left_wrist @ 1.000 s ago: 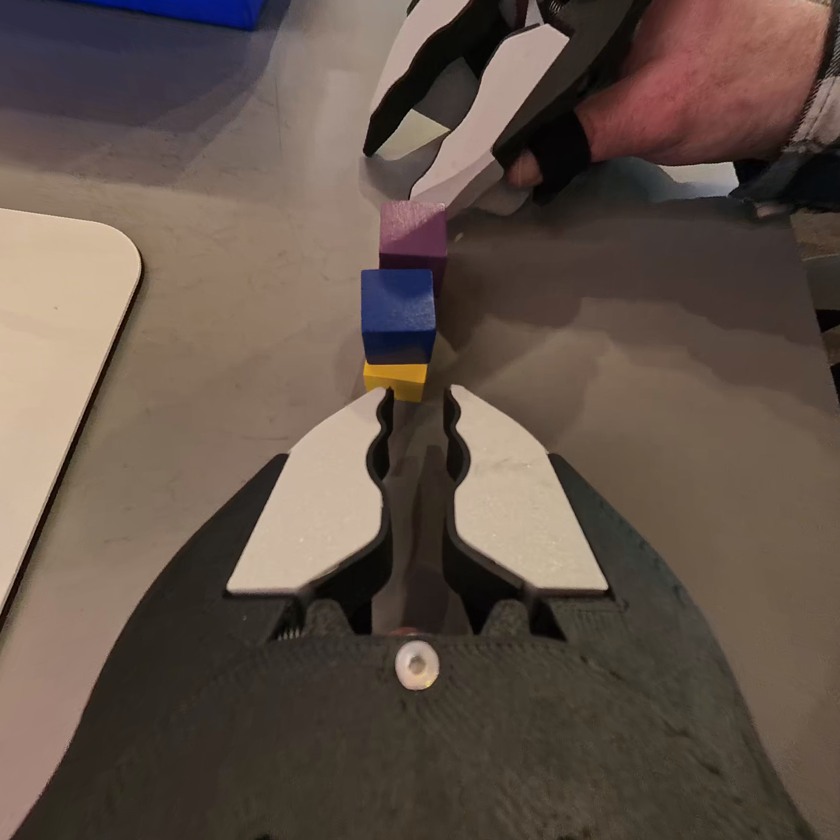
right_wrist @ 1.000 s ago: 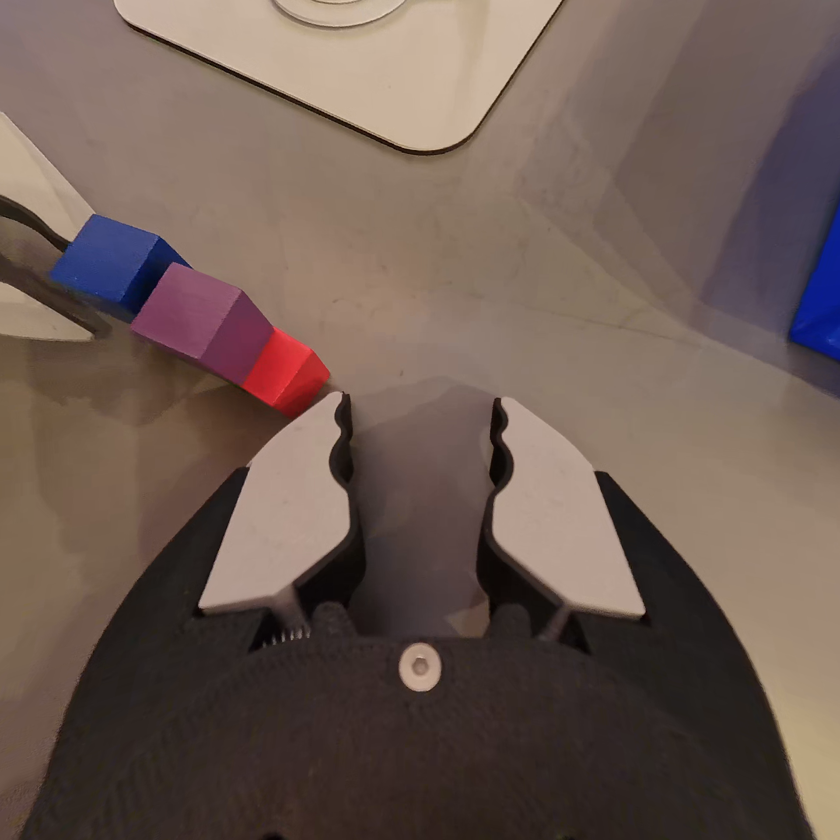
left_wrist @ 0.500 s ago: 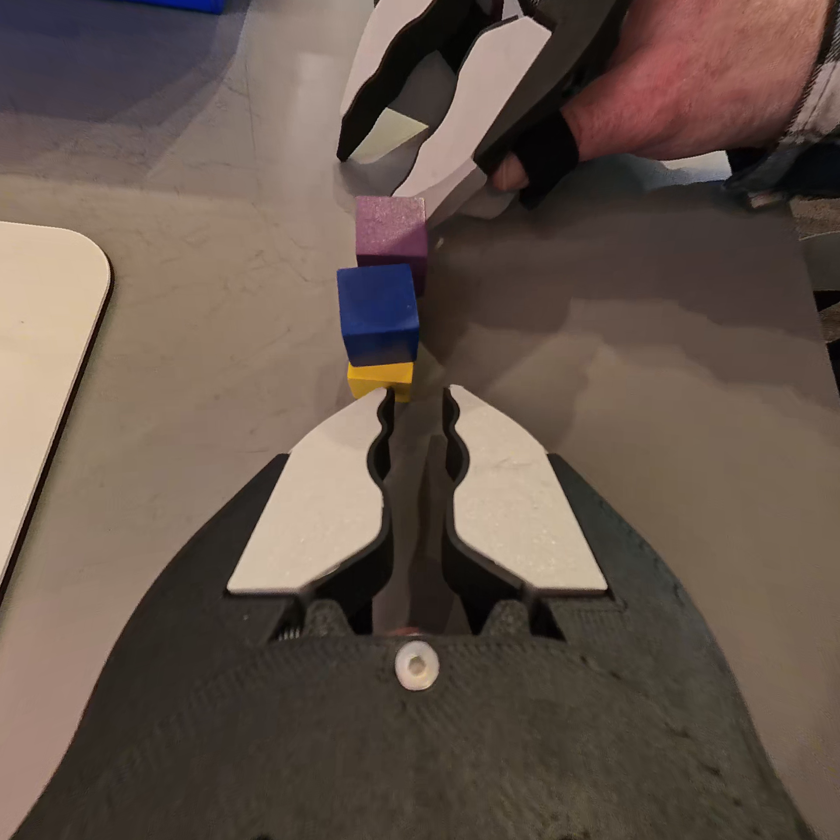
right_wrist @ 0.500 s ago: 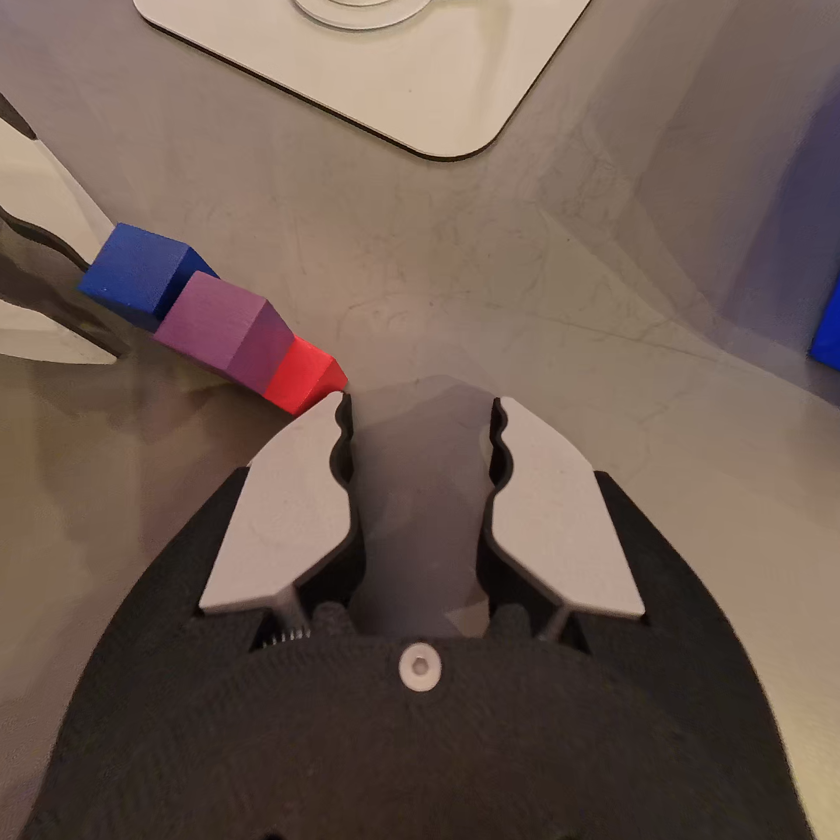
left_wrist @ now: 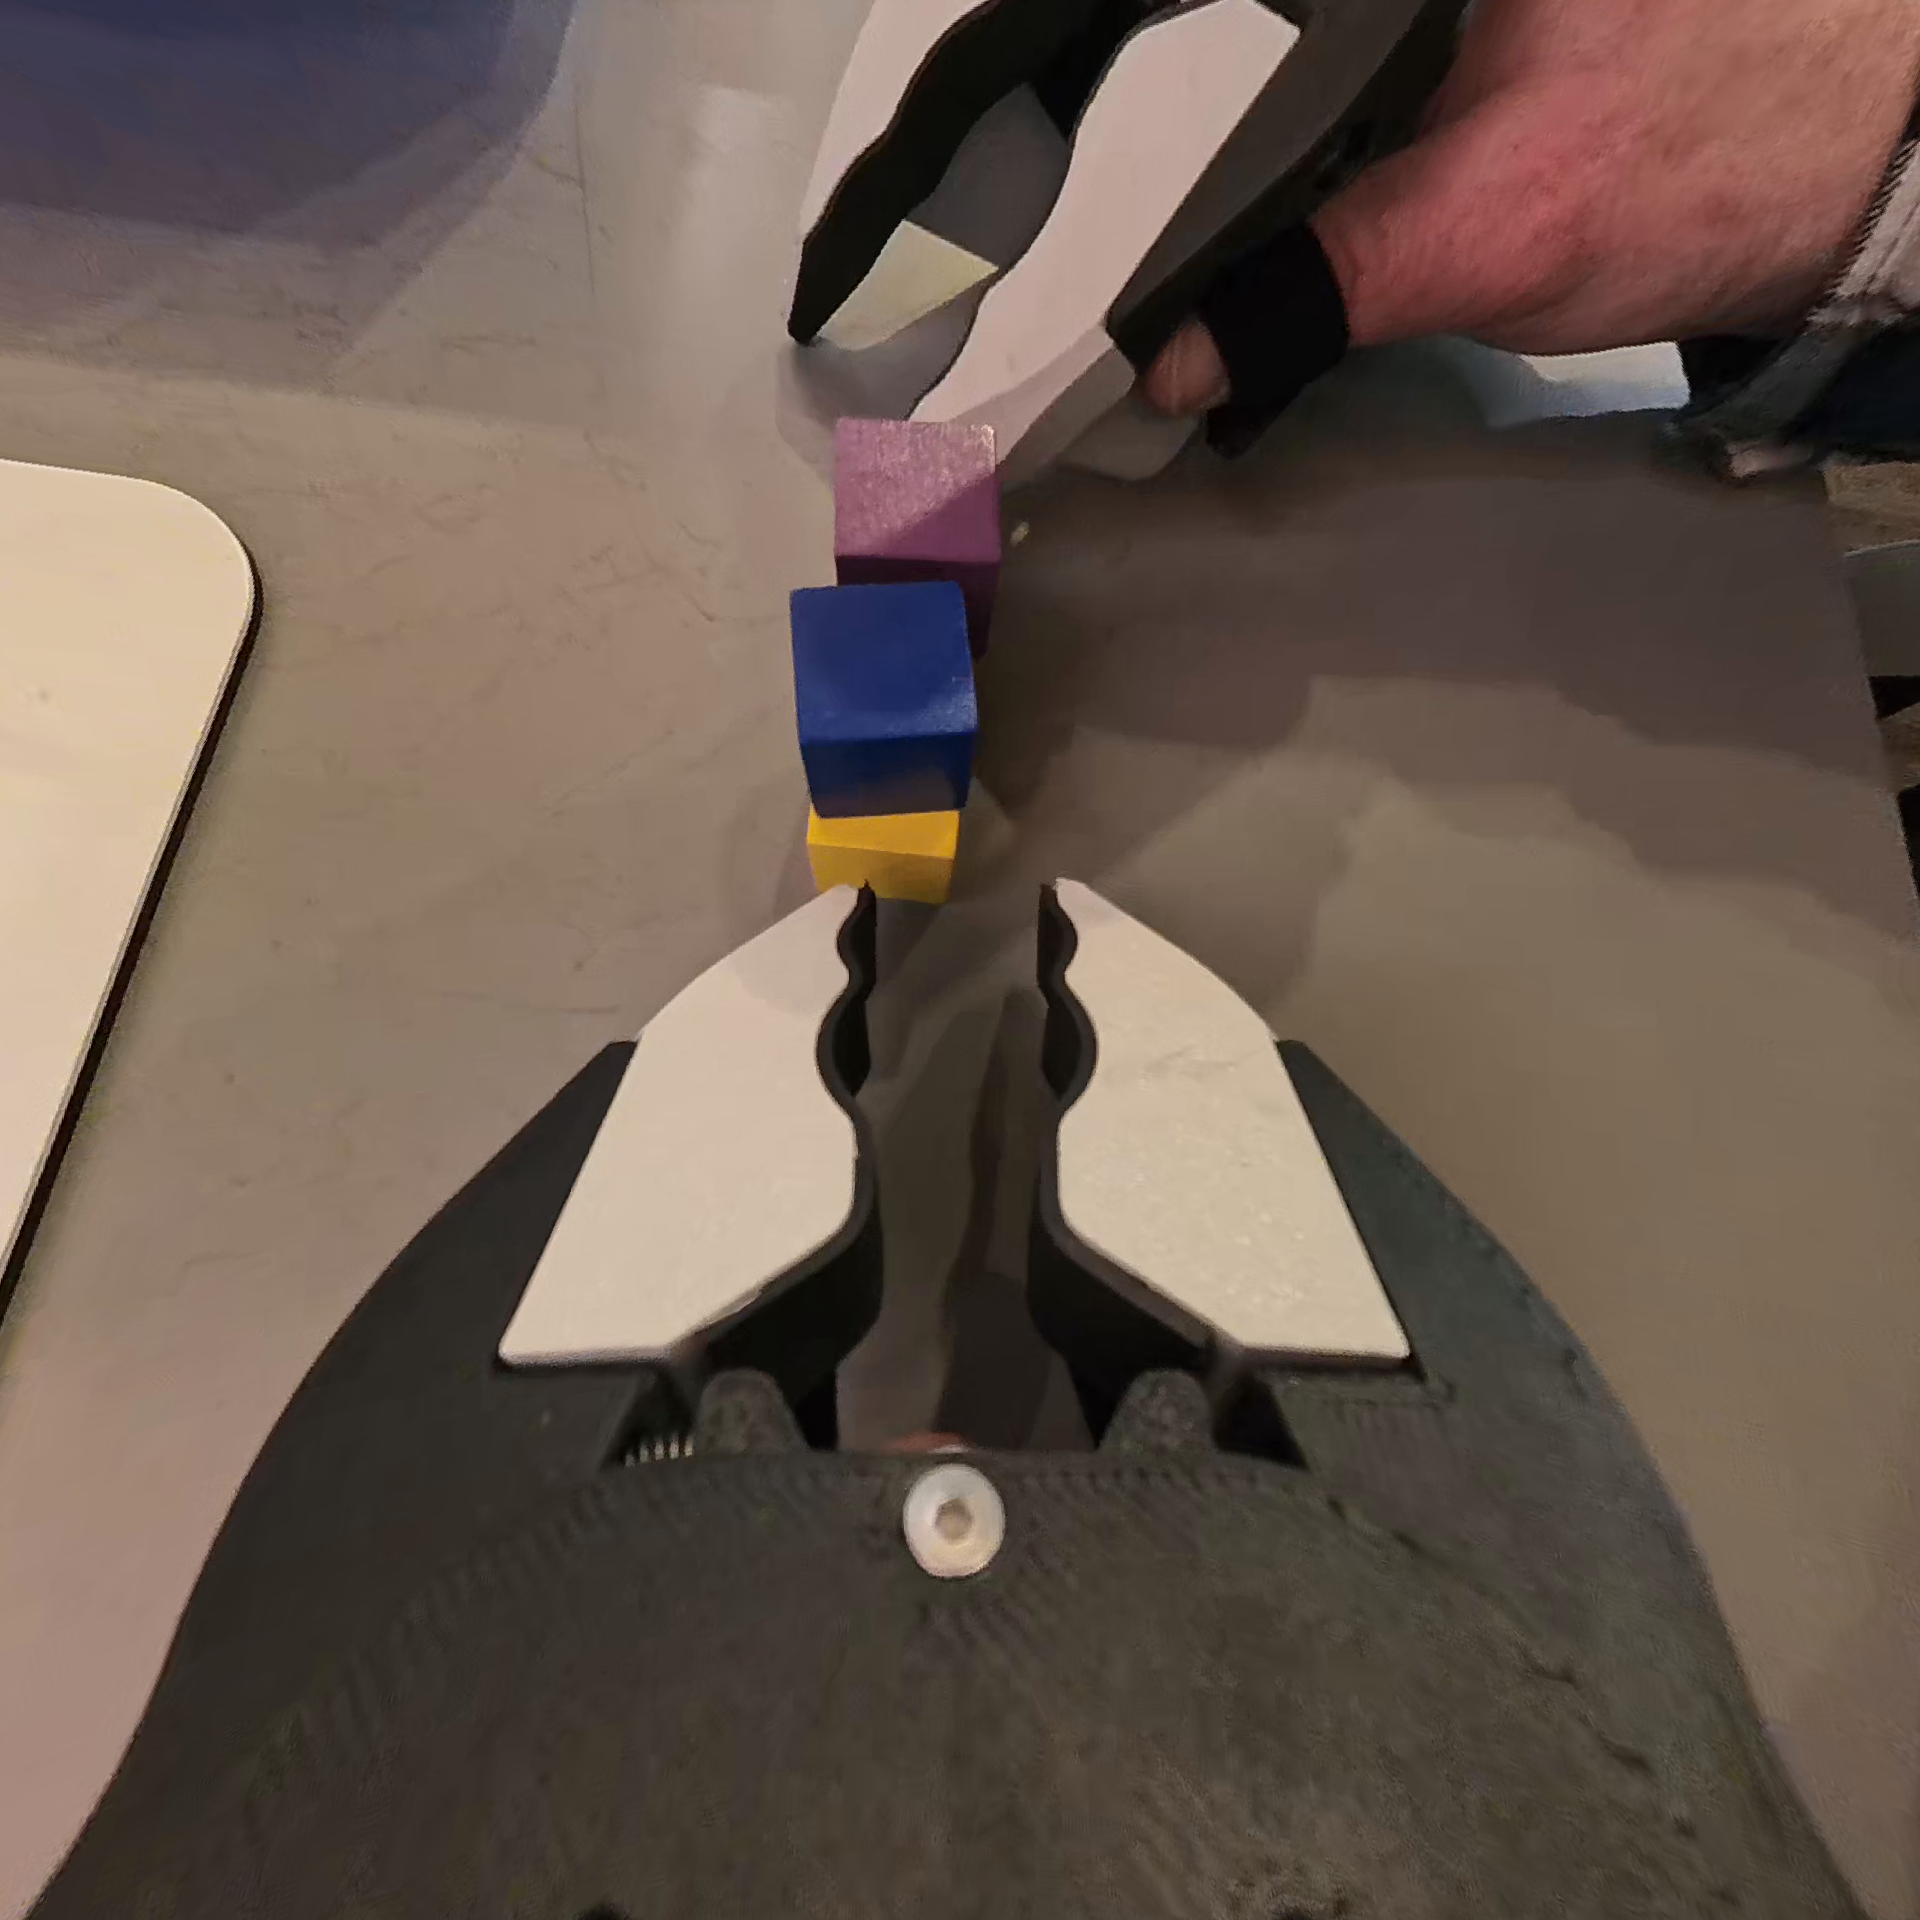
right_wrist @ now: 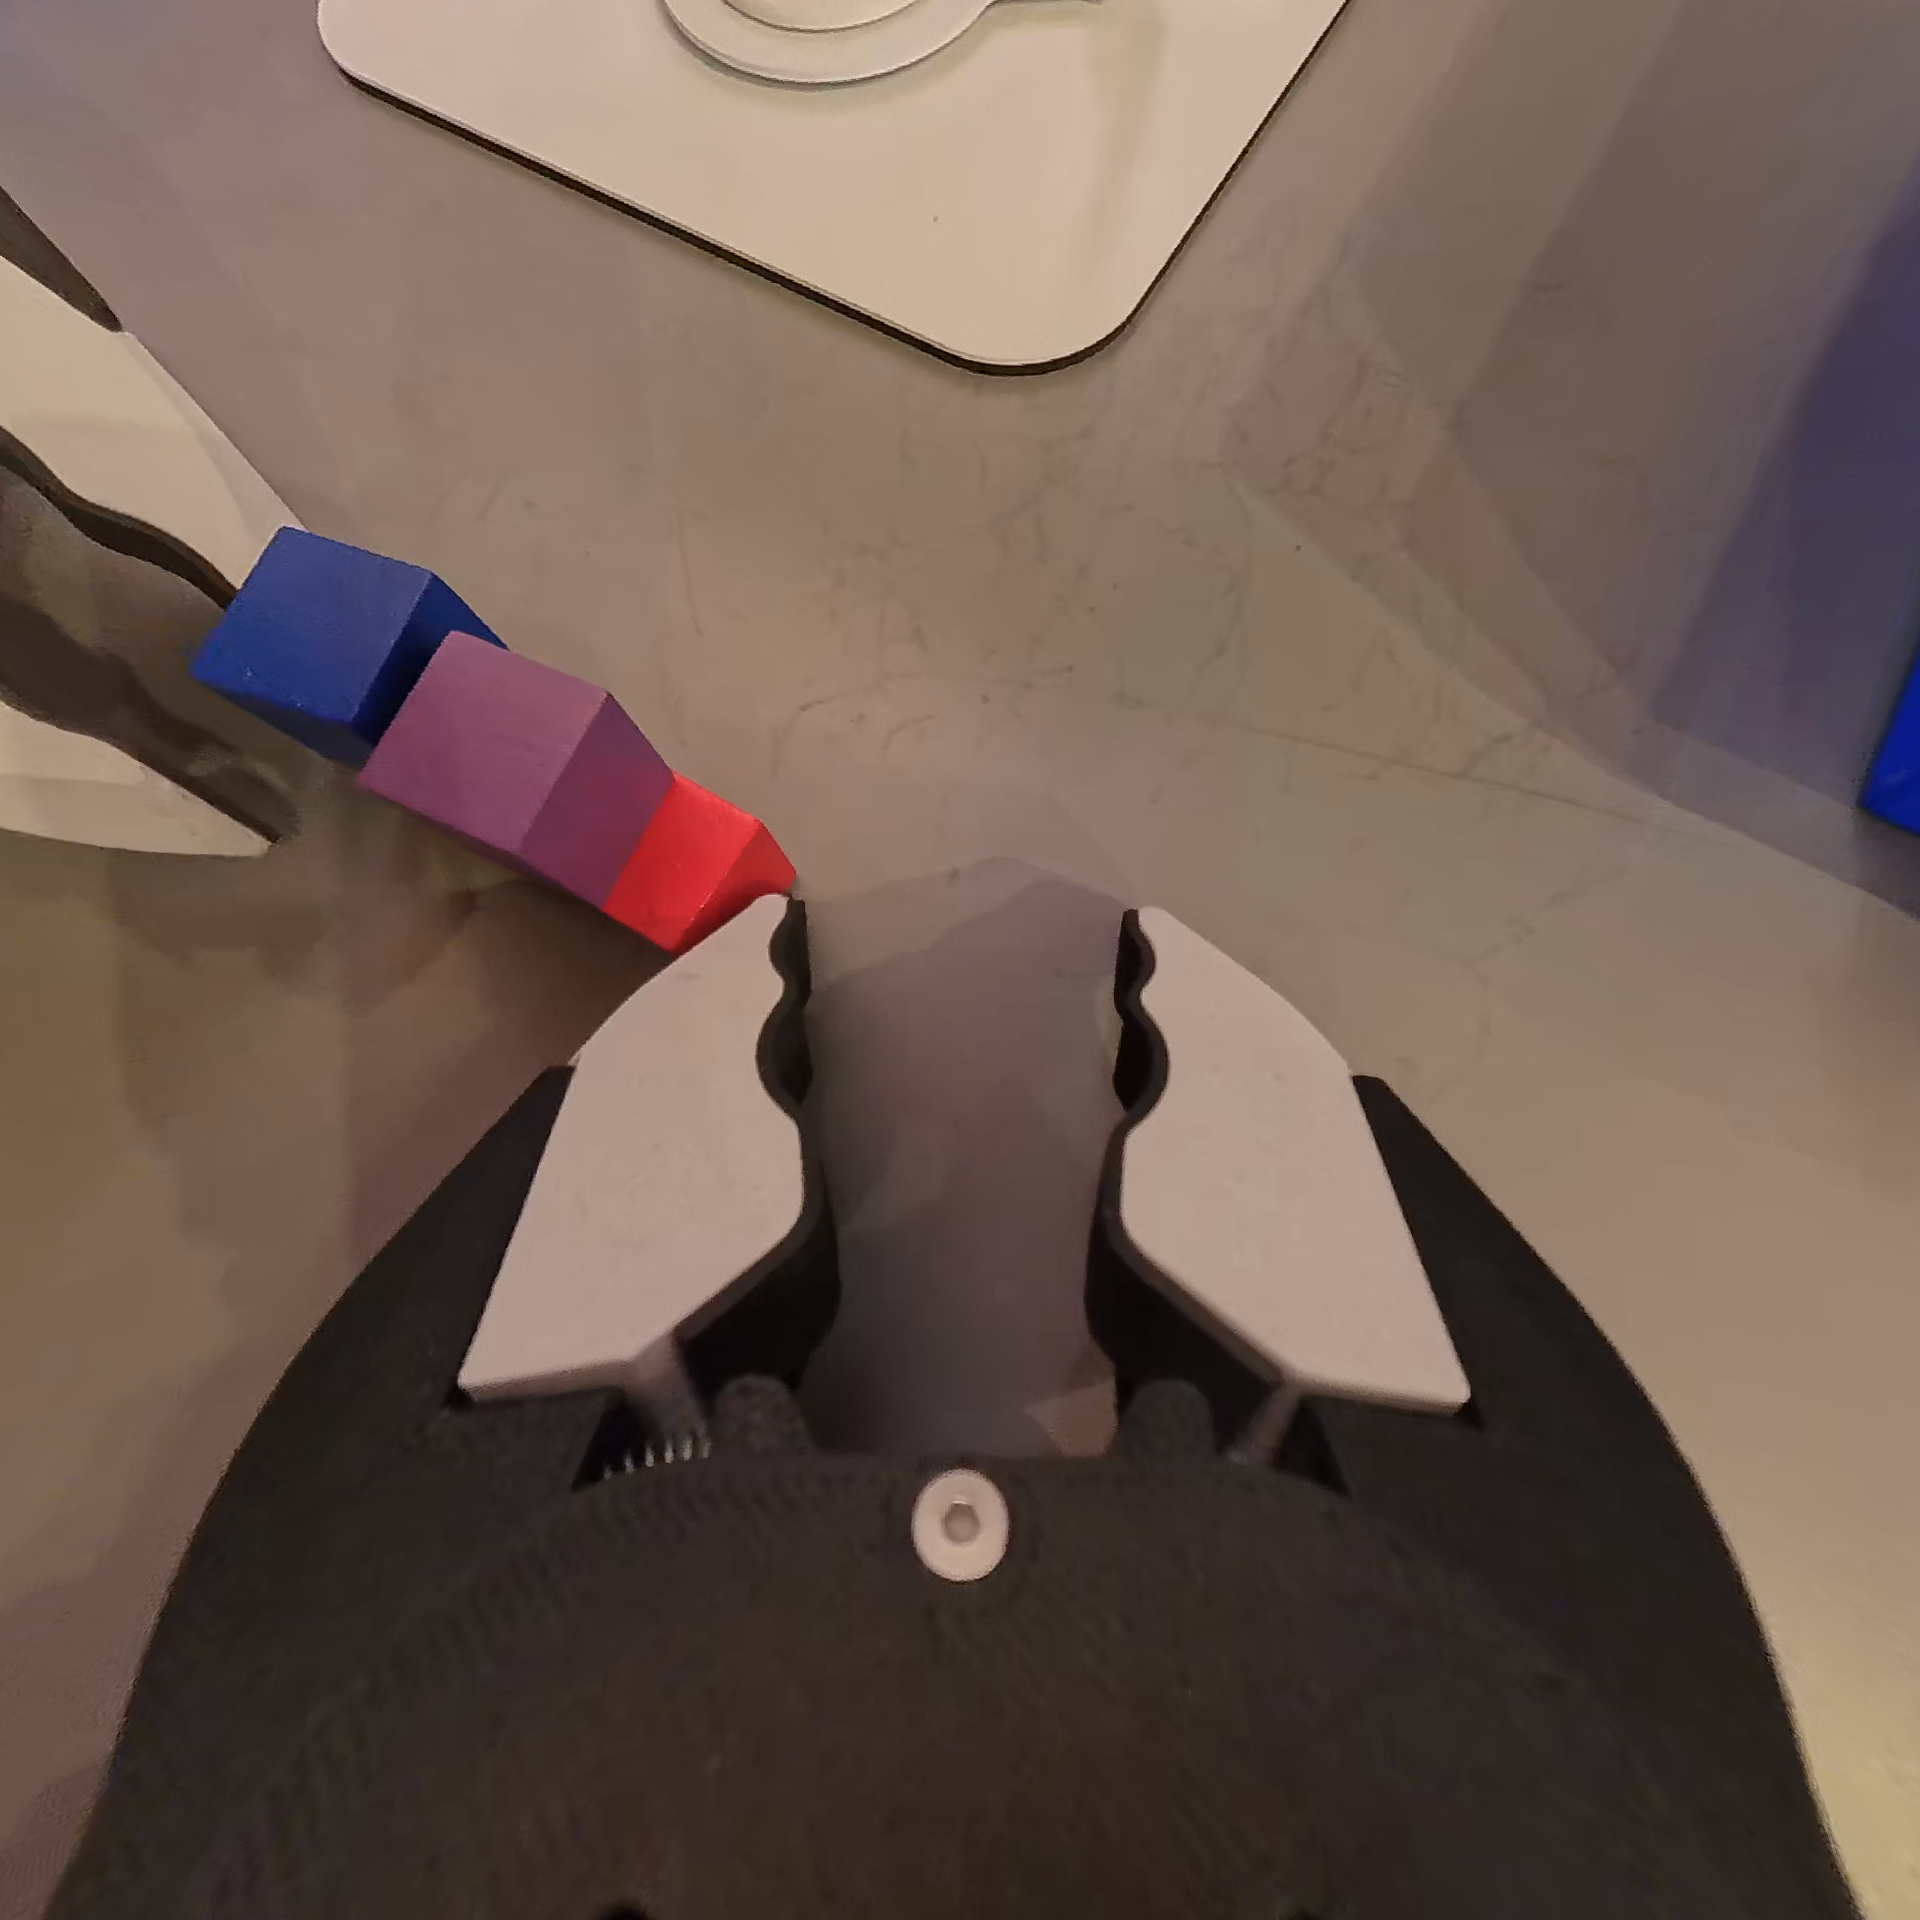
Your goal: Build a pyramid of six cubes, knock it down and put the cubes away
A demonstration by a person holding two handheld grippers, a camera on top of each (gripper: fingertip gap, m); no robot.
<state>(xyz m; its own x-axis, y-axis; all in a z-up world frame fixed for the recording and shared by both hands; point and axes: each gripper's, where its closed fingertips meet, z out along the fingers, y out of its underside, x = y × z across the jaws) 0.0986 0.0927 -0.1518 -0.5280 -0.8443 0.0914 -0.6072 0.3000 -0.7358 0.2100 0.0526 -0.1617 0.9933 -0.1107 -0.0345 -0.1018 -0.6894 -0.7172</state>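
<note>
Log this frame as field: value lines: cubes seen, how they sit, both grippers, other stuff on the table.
cubes visible: four: yellow cube, blue cube, purple cube, red cube
arrangement: blue and purple appear raised above yellow and red; exact stacking cannot be told
left gripper: open, nothing between the fingers, tips just short of the yellow cube
right gripper: open, bare, left fingertip beside the red cube
surface: grey table
other: white board; blue object at the edge
</note>
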